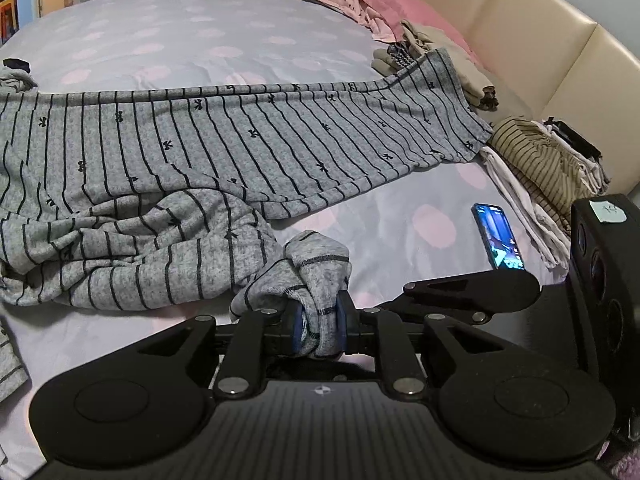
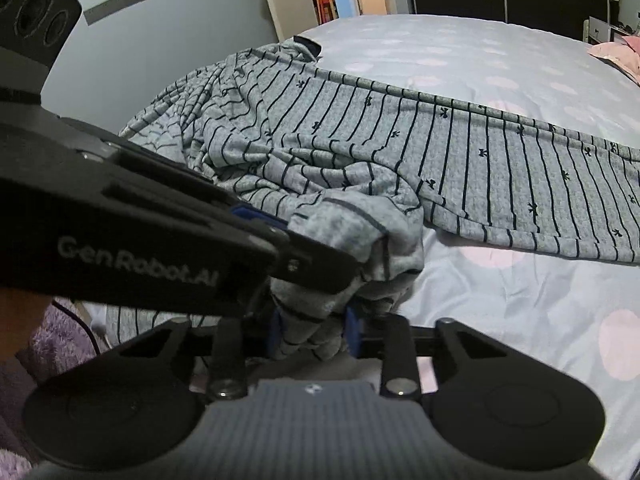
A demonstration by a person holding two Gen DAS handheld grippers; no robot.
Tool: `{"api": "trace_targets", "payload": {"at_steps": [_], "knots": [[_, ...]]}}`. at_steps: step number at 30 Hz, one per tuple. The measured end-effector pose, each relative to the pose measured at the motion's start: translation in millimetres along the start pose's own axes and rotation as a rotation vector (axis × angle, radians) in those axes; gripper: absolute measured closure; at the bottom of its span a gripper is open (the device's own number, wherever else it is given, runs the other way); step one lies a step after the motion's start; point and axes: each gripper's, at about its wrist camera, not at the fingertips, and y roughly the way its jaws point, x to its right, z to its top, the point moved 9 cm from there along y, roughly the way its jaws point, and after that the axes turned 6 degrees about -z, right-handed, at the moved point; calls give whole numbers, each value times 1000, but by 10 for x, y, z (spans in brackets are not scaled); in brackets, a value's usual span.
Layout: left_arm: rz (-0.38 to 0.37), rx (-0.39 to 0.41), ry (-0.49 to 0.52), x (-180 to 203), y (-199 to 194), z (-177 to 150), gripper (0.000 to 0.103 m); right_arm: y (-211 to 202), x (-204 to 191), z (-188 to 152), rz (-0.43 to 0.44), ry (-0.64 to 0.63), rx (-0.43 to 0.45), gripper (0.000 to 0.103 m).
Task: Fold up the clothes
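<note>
Left gripper [image 1: 320, 330] pinches a bunched cuff end of the grey striped garment [image 1: 248, 140], right at its pads. Right gripper [image 2: 314, 332] also pinches striped cloth, close beside the left one, so both hold the near end. The garment's long axis runs crosswise on the bed [image 1: 168, 28], its flat leg stretching right toward the folded piles [image 1: 544, 168]. Phone [image 1: 499, 236] lies near.

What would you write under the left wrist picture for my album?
Left tool pinching the bunched end of gray striped pajama pants on a dotted bed, phone nearby.
</note>
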Motion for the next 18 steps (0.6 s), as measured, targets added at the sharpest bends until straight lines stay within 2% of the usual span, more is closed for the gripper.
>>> {"api": "trace_targets", "payload": {"at_steps": [3,4,8,11,14,18], "knots": [[-22,-11,42,46,-156,-13,69,-118,-5,-4,5,-55,-38,79],[-20,-9,63,53,-225,-18,57,-172,-1,-2,6,-80,-52,79],[105,-20,162,-136,-519,-100,57,-432,190,33,-54,-158,-88,81],[238,-64,188,-456,-596,-189,57,-610,455,101,-119,-204,-119,81],[368,-113,227,-799,-573,-265,57,-737,740,184,-231,-302,-133,81],[490,-158,271,-1200,-437,-336,57,-749,1172,321,-407,-364,-142,84]]}}
